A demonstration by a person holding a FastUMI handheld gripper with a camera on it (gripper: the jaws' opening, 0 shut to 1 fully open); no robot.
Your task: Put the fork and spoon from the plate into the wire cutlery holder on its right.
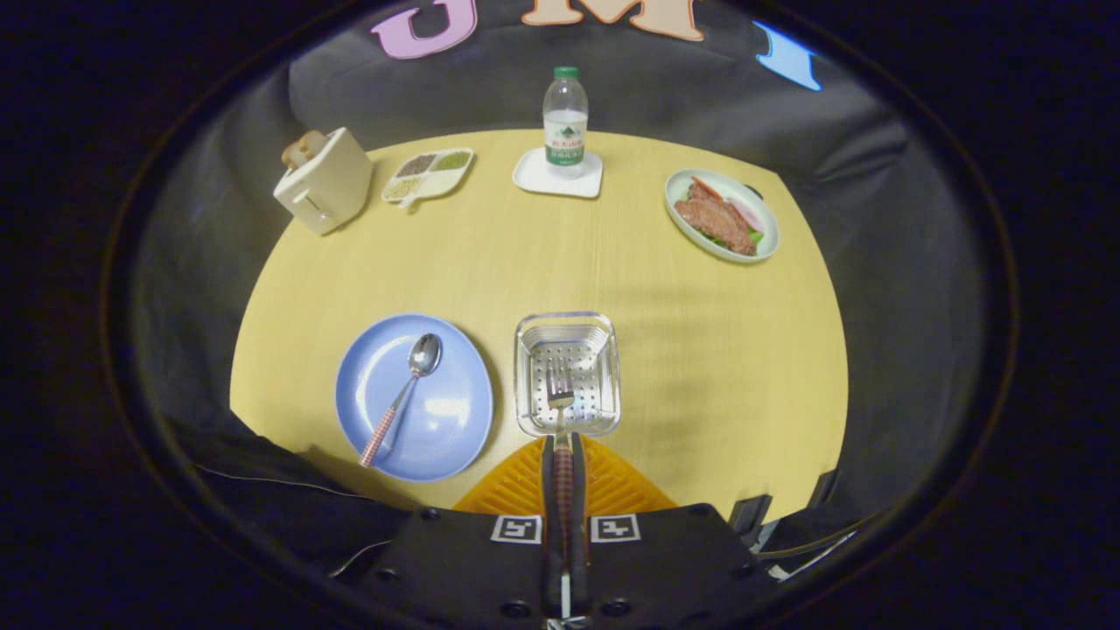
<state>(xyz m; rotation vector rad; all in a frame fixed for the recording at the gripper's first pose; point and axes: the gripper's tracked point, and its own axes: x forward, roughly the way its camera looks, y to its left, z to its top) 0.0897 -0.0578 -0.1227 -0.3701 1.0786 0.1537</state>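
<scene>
Yellow wooden table (542, 262) in a dark-draped booth, with gripper (562, 459) clenched on the fork (561, 411) above the wire cutlery holder (567, 374).

Fingers pressed together on the fork's checked handle, tines pointing forward over the holder's perforated floor. Spoon (404, 394) lying on the blue plate (415, 398) just left of the holder, bowl toward the far side, handle toward the near rim. Farther back: cream toaster (325, 182), divided dish of grains (429, 173), water bottle (565, 121) on a white coaster (558, 175), and a plate of meat (721, 215) at far right.
</scene>
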